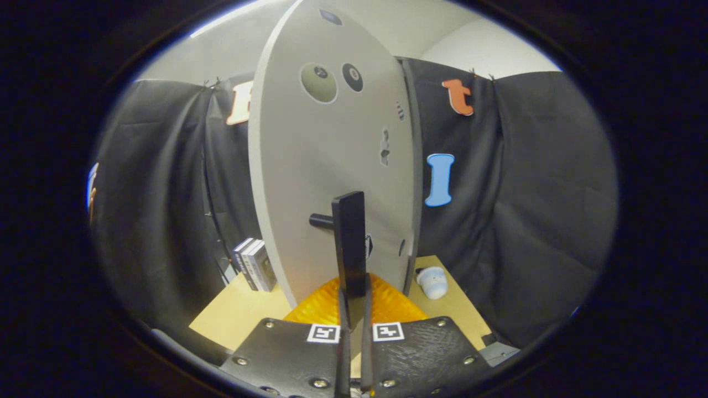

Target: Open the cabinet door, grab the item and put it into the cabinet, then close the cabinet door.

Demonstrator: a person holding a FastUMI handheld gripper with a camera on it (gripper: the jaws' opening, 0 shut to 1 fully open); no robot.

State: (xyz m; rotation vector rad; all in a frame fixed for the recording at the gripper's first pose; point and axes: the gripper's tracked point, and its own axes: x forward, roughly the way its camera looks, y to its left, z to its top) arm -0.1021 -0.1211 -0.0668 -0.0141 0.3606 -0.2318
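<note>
The grey cabinet door rises just ahead of me, seen at a slant with its thick free edge turned to the left. Its black bar handle stands upright on a short post. My gripper is shut on the lower end of that handle, with the fingers pressed in from both sides. A small white item lies on the wooden table, beyond the right finger and to the right of the door's lower corner. The cabinet's inside is hidden behind the door.
A small stack of boxes or books stands on the table to the left of the door. Black cloth walls enclose the table at the back and on both sides. The table's right edge runs close to the white item.
</note>
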